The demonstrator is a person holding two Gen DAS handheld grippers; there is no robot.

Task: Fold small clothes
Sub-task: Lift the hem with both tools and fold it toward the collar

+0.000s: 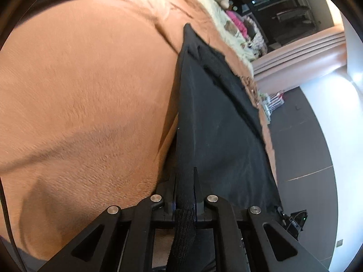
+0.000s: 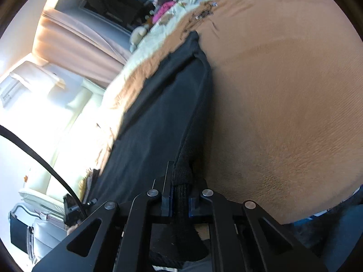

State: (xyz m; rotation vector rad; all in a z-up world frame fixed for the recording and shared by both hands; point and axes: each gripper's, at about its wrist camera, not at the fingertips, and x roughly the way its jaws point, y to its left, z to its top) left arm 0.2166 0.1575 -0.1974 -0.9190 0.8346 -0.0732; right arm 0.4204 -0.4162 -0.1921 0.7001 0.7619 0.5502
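A black garment (image 1: 217, 117) hangs stretched over a tan fleece blanket (image 1: 86, 95). My left gripper (image 1: 185, 181) is shut on its ribbed black edge, which passes between the fingers and back under the camera. In the right wrist view the same black garment (image 2: 158, 117) runs away from me above the tan blanket (image 2: 283, 102). My right gripper (image 2: 180, 181) is shut on another ribbed part of its edge. The garment is lifted and taut between the two grippers.
A cream blanket (image 1: 211, 6) with a pink item (image 1: 236, 19) and soft toys lies at the bed's far end. Pink curtains (image 2: 74, 45), a white sofa (image 2: 56, 136) and dark floor (image 1: 301, 149) lie beside the bed.
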